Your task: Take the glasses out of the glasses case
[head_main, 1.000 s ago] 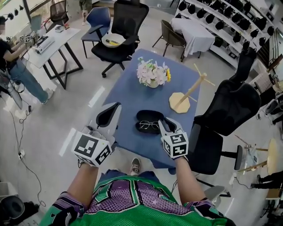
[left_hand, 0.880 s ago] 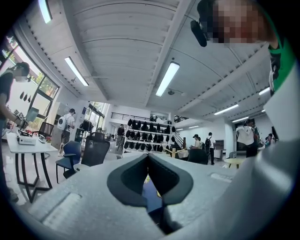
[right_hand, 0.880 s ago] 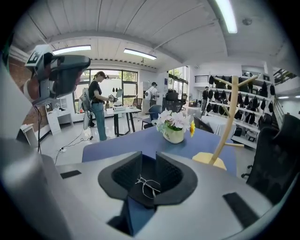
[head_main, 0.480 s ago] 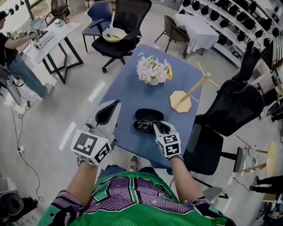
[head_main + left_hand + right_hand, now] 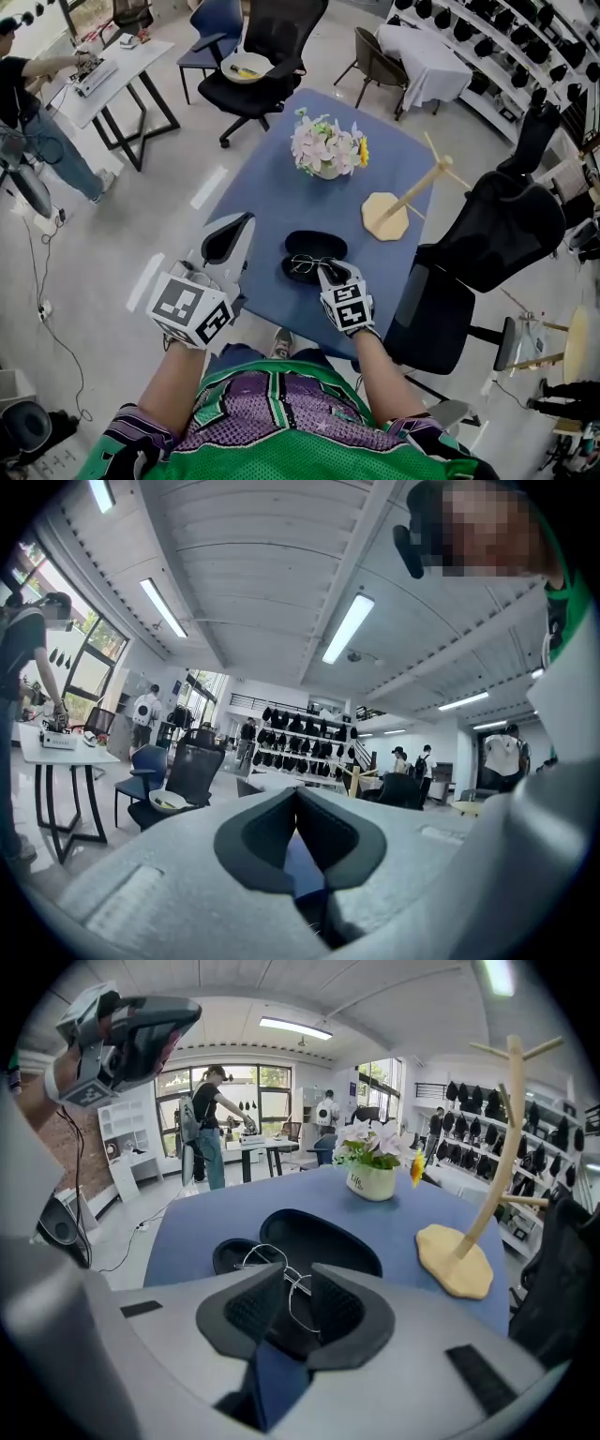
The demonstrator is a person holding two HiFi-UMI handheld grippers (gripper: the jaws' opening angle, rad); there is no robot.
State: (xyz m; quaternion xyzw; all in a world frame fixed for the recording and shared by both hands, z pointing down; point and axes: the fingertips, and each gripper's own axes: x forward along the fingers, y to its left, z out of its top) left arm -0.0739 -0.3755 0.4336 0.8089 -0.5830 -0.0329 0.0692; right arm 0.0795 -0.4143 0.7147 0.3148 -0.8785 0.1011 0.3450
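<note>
Grey jaws of the right gripper (image 5: 298, 1283) stand a narrow way apart in its own view, with one lens rim of the wire-framed glasses (image 5: 277, 1274) between the dark pads. Whether a pad touches the wire cannot be told. The head view shows only that gripper's (image 5: 328, 272) tip at the lower right edge of the open black glasses case (image 5: 314, 246), over the glasses (image 5: 307, 264). In the right gripper view the glasses lie across both halves of the glasses case (image 5: 319, 1237), at lower centre of the frame.

The left gripper (image 5: 239, 230) is held up at the left of the case, off the near left edge of the blue table (image 5: 272, 187). Its own view looks up at the ceiling, and the left gripper (image 5: 296, 799) has its jaw tips together there with nothing between them.

Beyond the case on the table (image 5: 216, 1213) stand a pot of flowers (image 5: 325, 148) (image 5: 373, 1180) at top centre and a wooden stand (image 5: 394, 211) (image 5: 469, 1251) to the right. A black office chair (image 5: 469, 253) sits against the table's right side. Farther off, a second chair carries a bowl (image 5: 248, 67), a person (image 5: 28, 103) works at a white desk at upper left, and shelves (image 5: 487, 47) of dark items fill the upper right.
</note>
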